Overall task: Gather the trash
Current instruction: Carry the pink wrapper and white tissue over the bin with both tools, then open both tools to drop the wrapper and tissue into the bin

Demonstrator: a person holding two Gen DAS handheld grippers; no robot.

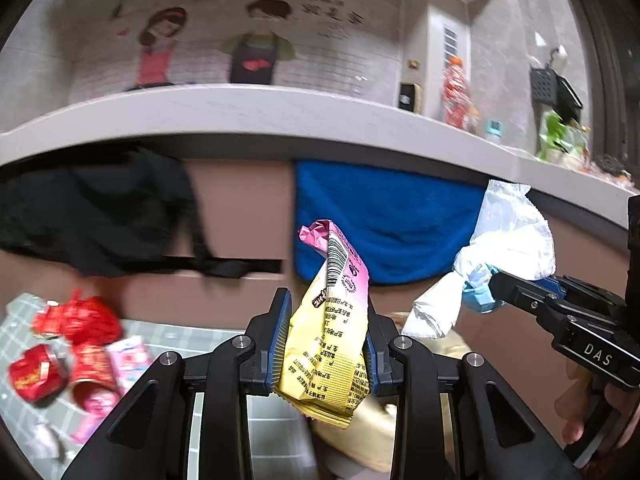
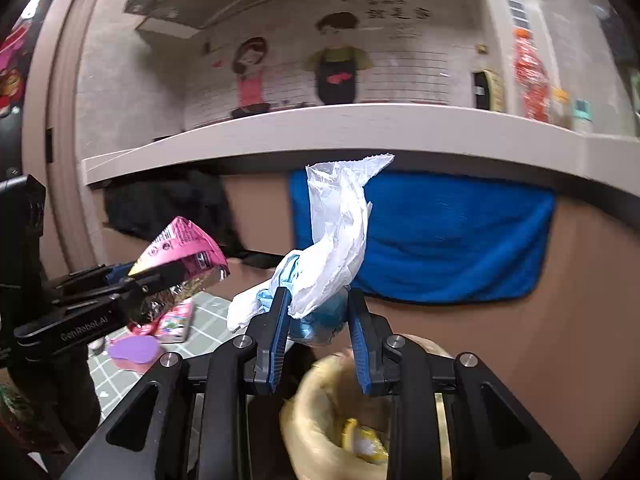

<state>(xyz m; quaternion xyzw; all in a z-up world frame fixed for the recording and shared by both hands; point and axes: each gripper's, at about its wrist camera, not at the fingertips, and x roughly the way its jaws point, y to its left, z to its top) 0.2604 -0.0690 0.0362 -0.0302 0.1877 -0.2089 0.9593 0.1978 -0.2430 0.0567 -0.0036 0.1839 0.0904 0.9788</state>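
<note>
A yellow and pink snack bag (image 1: 328, 332) sits in the middle of the left wrist view. The left gripper (image 1: 327, 340) is squeezing it tight between its two blue pads (image 1: 280, 340). The bag sticks up past the tips, and its pink top bends over to the left. Its bottom hangs down below the pads.

In the right wrist view, a crumpled white and blue plastic wrapper (image 2: 336, 240) stands up in the middle of the frame. The right gripper (image 2: 318, 312) is clamped on the lower blue part of it. The white part rises above the tips and leans a little to the right.

Each gripper shows in the other's view too. The right one comes in from the right edge of the left wrist view, with a hand (image 1: 592, 412) under it at the lower right. The left one comes in from the left edge of the right wrist view, with the pink bag end at its tip.

Just under both grippers, low in each frame, is a blurry tan bin (image 2: 320, 412) with something yellow inside.

More trash lies on the tiled floor (image 1: 24, 412) at the lower left: red wrappers (image 1: 80, 320) and a pink pack (image 1: 128, 360).

Behind it all, a blue towel (image 1: 384, 216) and a black cloth (image 1: 100, 208) hang below a pale counter (image 1: 240, 112). A cartoon sticker (image 1: 256, 44) is on the wall above.
</note>
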